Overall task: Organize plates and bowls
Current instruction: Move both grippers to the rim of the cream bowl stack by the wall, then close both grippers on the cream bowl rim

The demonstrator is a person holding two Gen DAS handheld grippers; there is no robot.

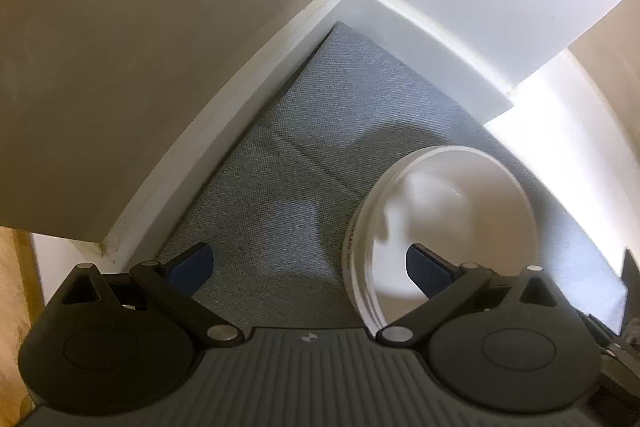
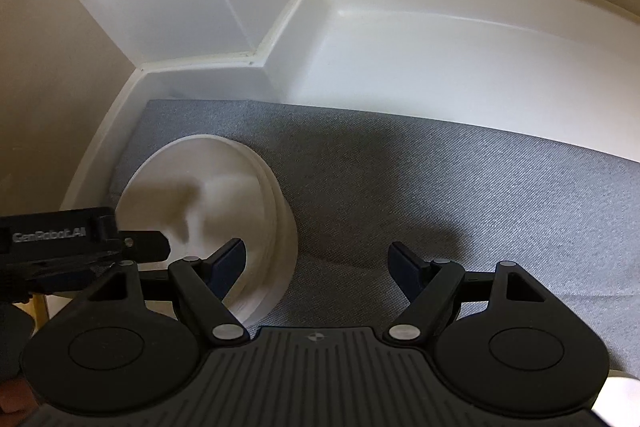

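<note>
Holding both tools spread and empty, you have nothing gripped on either side. Your left gripper (image 1: 308, 265) hovers over the grey mat (image 1: 280, 187), jaws wide apart, and the stack of white bowls (image 1: 440, 227) sits just ahead and to the right of its centre line; the right pad (image 1: 426, 269) overlaps the stack's near rim in the picture, though you cannot tell whether it touches. Your right gripper (image 2: 318, 265) is likewise open, and from it the same stack of white bowls (image 2: 208, 211) lies ahead and to the left, with the left pad (image 2: 228, 261) over the near rim.

So the stack stands between your two tools, near both; neither is clearly closer. It sits rim-up on the mat, close to the white raised edge (image 2: 132, 95) of the shelf corner. Beyond the right gripper's other side the mat runs out bare to the back wall (image 2: 440, 47).
</note>
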